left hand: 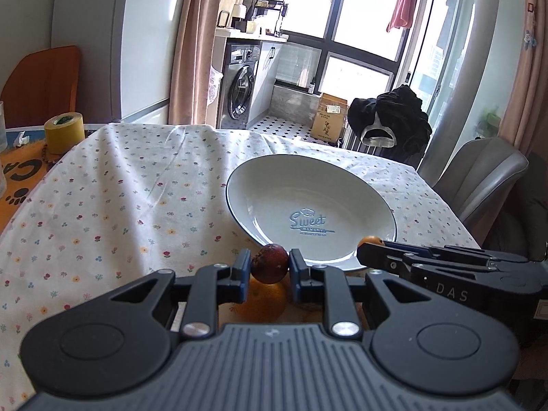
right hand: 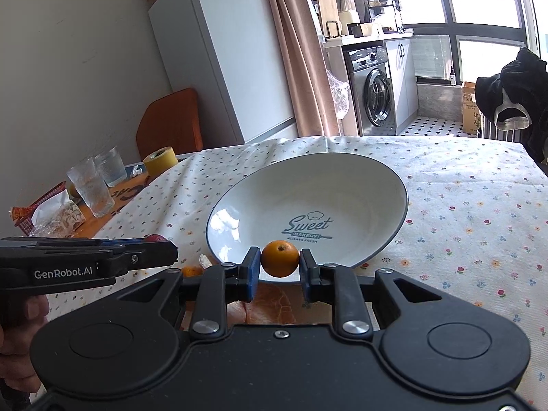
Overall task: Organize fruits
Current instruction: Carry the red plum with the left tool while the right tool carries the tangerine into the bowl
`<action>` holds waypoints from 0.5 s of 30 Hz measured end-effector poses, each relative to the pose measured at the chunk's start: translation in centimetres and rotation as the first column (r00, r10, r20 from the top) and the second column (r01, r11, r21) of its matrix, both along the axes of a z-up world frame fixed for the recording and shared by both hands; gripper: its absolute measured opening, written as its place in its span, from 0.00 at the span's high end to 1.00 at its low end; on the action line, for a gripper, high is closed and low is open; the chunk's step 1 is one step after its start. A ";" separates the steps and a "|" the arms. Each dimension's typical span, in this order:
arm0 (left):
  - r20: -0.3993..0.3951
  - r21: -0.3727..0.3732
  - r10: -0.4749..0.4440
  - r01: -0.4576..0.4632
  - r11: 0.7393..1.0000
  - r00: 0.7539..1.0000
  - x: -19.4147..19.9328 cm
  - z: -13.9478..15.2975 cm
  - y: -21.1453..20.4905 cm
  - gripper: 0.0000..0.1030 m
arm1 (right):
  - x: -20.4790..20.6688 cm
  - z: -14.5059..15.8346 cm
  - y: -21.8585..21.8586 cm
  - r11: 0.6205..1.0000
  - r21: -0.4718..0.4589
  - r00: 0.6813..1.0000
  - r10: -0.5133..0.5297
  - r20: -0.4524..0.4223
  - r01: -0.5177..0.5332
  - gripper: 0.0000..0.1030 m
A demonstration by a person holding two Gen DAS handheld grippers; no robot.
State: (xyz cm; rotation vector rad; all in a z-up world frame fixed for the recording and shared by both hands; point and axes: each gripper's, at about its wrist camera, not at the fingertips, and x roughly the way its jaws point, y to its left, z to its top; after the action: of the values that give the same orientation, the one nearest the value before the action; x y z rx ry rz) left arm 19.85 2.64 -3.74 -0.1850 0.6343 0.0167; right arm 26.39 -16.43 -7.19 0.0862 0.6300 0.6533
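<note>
Over on the far left of your table there's a yellow tape roll [left hand: 64, 132] sitting on the orange mat [left hand: 20, 171], and in the right wrist view you can also see two ribbed glasses [right hand: 90, 190] and a red basket [right hand: 41, 207] with crinkly wrappers in it on that same side.

Moving in, your left gripper [left hand: 269, 264] is pinching a small dark red fruit [left hand: 269, 263] between its blue pads, held up off the floral tablecloth [left hand: 120, 188] right at the near rim of the plate. Below it, blurry between the fingers, there's an orange fruit [left hand: 265, 303] lying on the cloth. From the right wrist camera you only get a sliver of that red fruit poking out past the left gripper's tip, and a bit of your hand [right hand: 20, 311] wrapped round the handle at the left edge.

Dead centre is the white plate [left hand: 274, 185] with the dark rim and the "Sweet Bakery" print. Nothing's in it; both fruits you're holding sit just short of its near edge.

Then your right gripper [right hand: 280, 261] is clamped on a small orange [right hand: 281, 258], stem dimple facing the camera, also up in the air at the plate's near rim. There's something orange and blurry under it too, can't tell what exactly. The two grippers are side by side, close but not touching as far as I can see.

Far right, a grey chair [left hand: 479, 174] is tucked against the table.
</note>
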 end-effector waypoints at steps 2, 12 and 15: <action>-0.003 0.002 -0.004 0.004 1.000 1.000 0.6 0.0 -0.1 0.79 | 0.4 -0.1 0.1 1.000 0.000 1.000 -0.003 -0.002 0.003 0.78; -0.026 0.013 -0.015 0.015 1.000 1.000 3.9 -0.3 -0.9 0.79 | 2.9 -0.3 0.6 1.000 -0.017 0.999 -0.015 -0.035 0.014 0.78; -0.032 0.013 -0.013 0.014 1.000 0.999 4.8 -0.4 -1.1 0.79 | 3.7 -0.5 0.9 1.000 -0.019 0.999 -0.011 -0.043 0.011 0.78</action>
State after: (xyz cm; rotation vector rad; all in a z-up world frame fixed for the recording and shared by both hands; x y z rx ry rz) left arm 24.69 1.49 -4.18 -0.1675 0.6675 0.0109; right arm 30.06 -15.54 -7.65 0.0863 0.6765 0.6362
